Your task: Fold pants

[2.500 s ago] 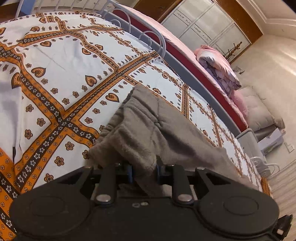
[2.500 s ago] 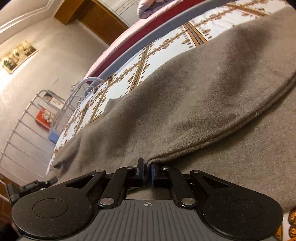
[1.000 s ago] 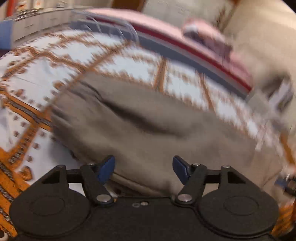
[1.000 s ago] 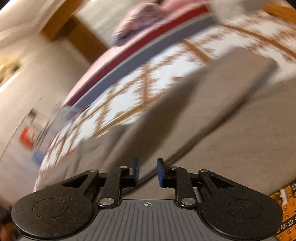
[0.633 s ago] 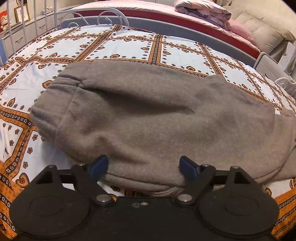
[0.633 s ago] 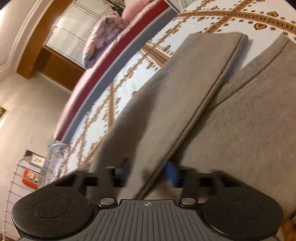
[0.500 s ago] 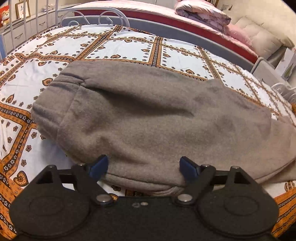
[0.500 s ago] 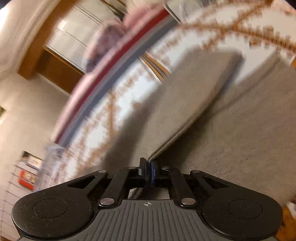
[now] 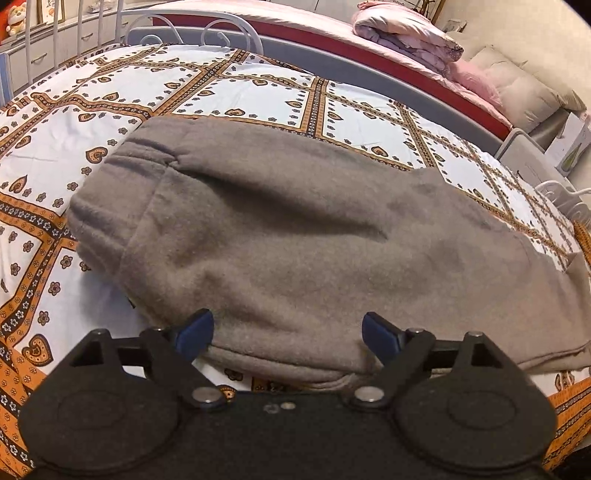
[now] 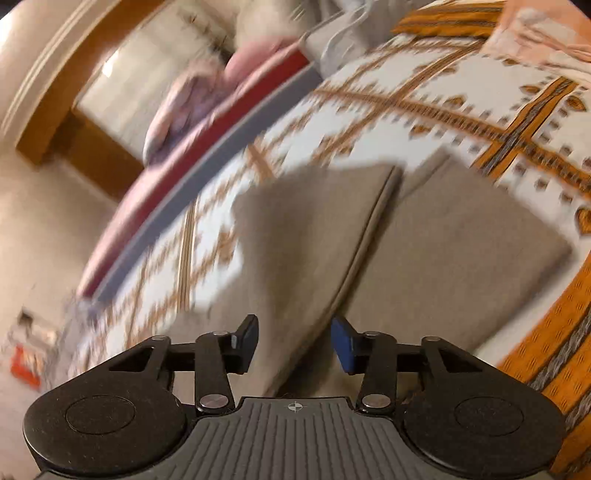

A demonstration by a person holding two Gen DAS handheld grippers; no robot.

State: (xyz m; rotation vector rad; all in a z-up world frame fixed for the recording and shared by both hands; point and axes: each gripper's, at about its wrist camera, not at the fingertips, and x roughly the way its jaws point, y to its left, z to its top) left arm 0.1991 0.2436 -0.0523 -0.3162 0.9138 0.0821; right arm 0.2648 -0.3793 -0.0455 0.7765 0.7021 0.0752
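Broadly, everything sits on the bed [image 9: 229, 85], whose white-and-orange patterned sheet carries the grey fleece pants [image 9: 295, 236] laid across its middle, well short of the grey and red rail along the bed's far side where a rolled pink quilt [image 9: 402, 33] rests. On the bed, the pants look doubled leg over leg, waistband [image 9: 122, 177] bunched at the left end in the left wrist view, while the right wrist view, blurred by motion, shows the two leg ends side by side with a seam line between them. Smaller than the garment, the left gripper [image 9: 288, 332] hangs at the pants' near edge with its fingers spread wide and nothing between them, the blue pads straddling the cloth edge. The right gripper [image 10: 293, 341] is likewise parted, moderately, holding nothing, over the upper leg's edge. As a judgement, the lengthwise fold is done and a crosswise fold remains. The risk is pinching only the top layer: thick fleece could separate, so the lower leg would drag behind and skew the stack, and the blur makes aim uncertain.
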